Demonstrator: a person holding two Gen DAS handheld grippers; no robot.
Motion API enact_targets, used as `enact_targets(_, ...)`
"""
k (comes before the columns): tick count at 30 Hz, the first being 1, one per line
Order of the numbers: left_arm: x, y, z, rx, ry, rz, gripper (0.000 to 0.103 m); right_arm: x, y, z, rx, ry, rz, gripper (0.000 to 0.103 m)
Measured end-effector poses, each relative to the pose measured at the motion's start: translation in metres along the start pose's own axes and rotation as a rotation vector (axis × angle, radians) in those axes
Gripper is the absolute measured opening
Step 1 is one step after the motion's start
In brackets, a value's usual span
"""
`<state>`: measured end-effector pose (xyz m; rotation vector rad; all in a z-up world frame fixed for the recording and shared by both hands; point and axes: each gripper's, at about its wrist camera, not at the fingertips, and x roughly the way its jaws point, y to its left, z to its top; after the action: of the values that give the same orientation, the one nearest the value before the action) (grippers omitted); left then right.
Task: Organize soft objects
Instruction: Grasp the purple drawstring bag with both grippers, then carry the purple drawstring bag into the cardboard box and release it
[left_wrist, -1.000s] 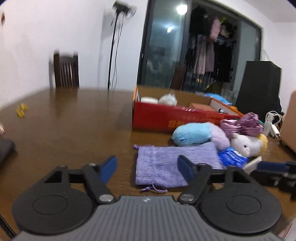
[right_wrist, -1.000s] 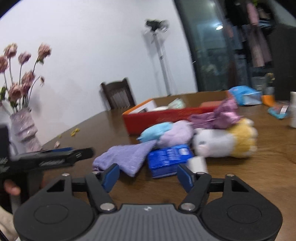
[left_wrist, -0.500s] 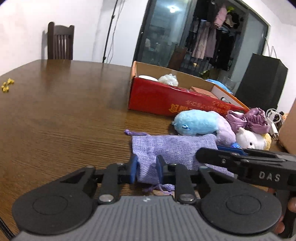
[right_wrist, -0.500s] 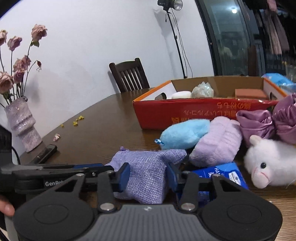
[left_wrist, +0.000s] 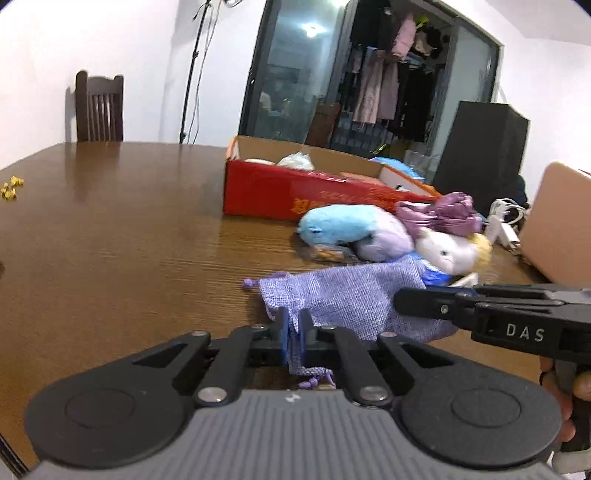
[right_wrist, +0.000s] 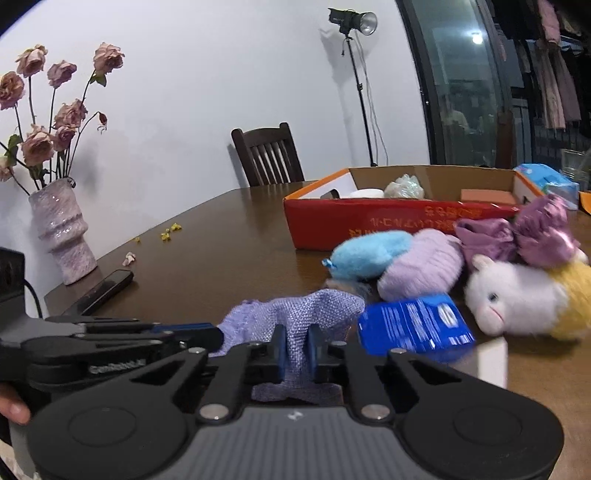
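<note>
The lilac woven drawstring pouch (left_wrist: 354, 299) is gripped at two places at once. The left gripper (left_wrist: 293, 334) is clamped on the pouch's near edge, by its drawstring opening, with the fabric pinched between the blue pads; its jaws have just been closing onto the cloth. The right gripper (right_wrist: 295, 349) is clamped in the same way on another part of that near edge, cloth bunched between its pads, its jaws likewise just closed. Each gripper is seen from the side in the other's camera view.

The pouch is located on the brown wooden table (left_wrist: 110, 229), in front of a cluster of soft items: a blue plush (right_wrist: 369, 253), a lilac plush (right_wrist: 421, 267), a white and yellow plush animal (right_wrist: 517, 295), and a bundle of purple satin fabric (right_wrist: 517, 232). A blue packet (right_wrist: 413, 323) is positioned just beside the pouch. Behind the cluster, an open red cardboard box (right_wrist: 388, 221) is placed on the table. A vase of dried roses (right_wrist: 61, 236) and a dark phone (right_wrist: 103, 290) are found near the table's far left edge in the right wrist view.
</note>
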<state>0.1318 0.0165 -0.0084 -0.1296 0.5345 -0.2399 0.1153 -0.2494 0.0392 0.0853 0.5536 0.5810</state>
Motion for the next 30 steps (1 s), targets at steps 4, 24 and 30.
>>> enact_targets(4,-0.023,-0.018,0.002,0.042,-0.049,-0.031,0.005,-0.028,0.006,-0.01,0.0,-0.042,-0.005,0.009)
enact_targets(24,0.066,-0.077,0.178,0.239,-0.171,-0.154,0.004,-0.027,-0.092,0.153,-0.065,-0.143,-0.058,0.009)
enact_targets(30,0.168,-0.075,0.202,0.149,-0.015,-0.206,0.003,0.039,-0.161,0.196,-0.037,0.017,-0.101,0.009)
